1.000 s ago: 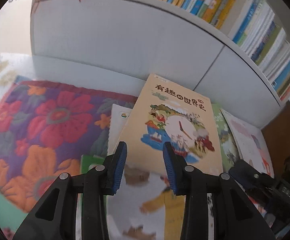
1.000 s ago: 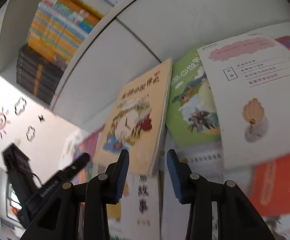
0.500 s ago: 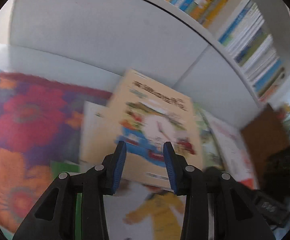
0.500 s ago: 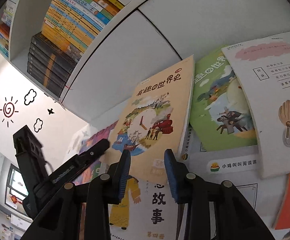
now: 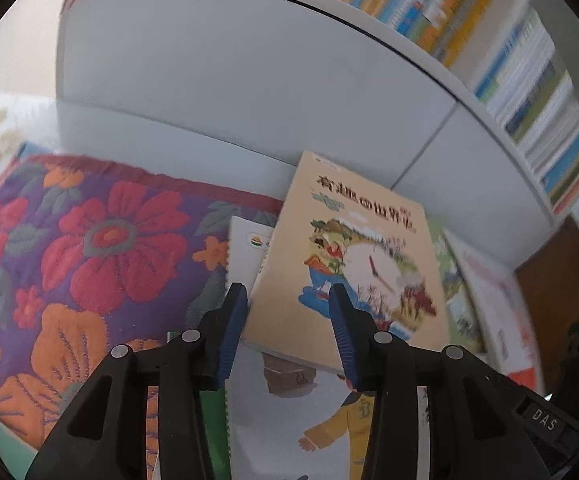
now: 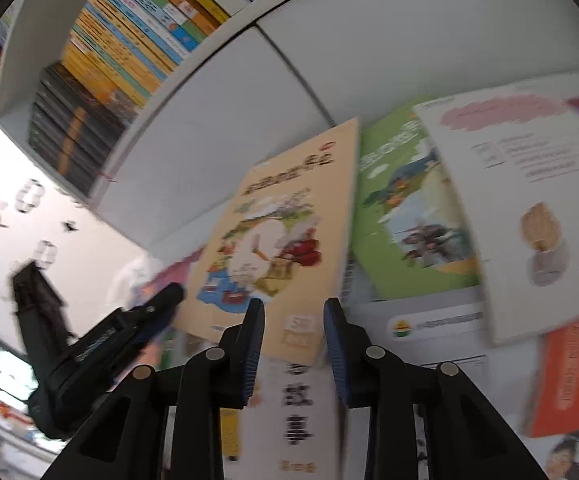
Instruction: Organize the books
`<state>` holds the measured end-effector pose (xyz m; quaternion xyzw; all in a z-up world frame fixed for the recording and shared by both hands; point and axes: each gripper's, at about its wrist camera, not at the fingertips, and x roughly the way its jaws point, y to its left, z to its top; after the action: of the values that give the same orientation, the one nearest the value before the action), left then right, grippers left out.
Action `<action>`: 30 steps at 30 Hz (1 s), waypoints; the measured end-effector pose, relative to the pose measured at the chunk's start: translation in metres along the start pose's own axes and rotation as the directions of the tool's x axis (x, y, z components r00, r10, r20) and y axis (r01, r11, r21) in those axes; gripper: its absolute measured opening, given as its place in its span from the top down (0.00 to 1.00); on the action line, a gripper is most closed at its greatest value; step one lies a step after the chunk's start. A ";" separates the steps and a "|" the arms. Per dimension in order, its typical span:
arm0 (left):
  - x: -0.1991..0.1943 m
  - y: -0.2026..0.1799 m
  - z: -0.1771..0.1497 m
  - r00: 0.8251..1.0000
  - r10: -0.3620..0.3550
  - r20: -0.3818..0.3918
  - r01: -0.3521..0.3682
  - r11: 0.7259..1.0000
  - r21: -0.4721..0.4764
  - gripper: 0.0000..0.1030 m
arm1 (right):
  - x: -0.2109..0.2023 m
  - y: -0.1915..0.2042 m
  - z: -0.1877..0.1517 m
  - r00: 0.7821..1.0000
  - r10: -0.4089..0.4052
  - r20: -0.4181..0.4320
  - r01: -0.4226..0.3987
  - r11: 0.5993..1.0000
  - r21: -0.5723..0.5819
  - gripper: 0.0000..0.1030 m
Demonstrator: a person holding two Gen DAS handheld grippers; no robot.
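**Over the book pile, both tongs empty**

Above the tan book (image 5: 353, 264), my left tongs (image 5: 285, 320) have just been opening; jaws released, nothing between the pads. My right tongs (image 6: 293, 344) stand parted too, empty, over the same book's near edge. The tan book lies on top of the pile, below the white cabinet (image 5: 217, 80). Green book (image 6: 405, 216) beside it; flowered mat (image 5: 89, 248) to the left.

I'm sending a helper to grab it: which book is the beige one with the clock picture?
Below the white bookshelf, books lie scattered beside a floral rug. The beige book lies topmost, left of a green-covered book; only it shows a clock face under dark title characters.
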<state>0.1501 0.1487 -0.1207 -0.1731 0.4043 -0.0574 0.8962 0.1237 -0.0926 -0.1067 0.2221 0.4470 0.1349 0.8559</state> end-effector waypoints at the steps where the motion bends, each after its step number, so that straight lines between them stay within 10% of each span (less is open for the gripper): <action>1: 0.000 -0.002 -0.001 1.000 0.015 -0.001 -0.015 1.000 0.017 0.61 | 0.002 -0.003 0.000 1.000 0.025 -0.005 -0.025 1.000 0.005 0.68; 11: -0.001 0.012 -0.002 0.999 -0.047 -0.011 0.046 0.998 -0.041 0.61 | -0.008 -0.044 0.010 0.953 0.299 0.057 -0.304 0.936 0.177 0.67; 19: 0.003 0.001 -0.003 1.000 0.000 -0.015 0.000 1.000 0.013 0.59 | 0.003 -0.005 0.004 1.000 -0.002 -0.026 0.003 1.000 0.020 0.73; 30: 0.007 -0.032 -0.013 0.988 0.148 -0.033 -0.137 0.966 0.220 0.59 | -0.001 -0.009 0.009 0.997 0.030 -0.069 -0.032 0.999 -0.031 0.68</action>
<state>0.1462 0.1139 -0.1221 -0.0434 0.4291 -0.0409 0.9013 0.1308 -0.1032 -0.1062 0.2104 0.4703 0.1628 0.8415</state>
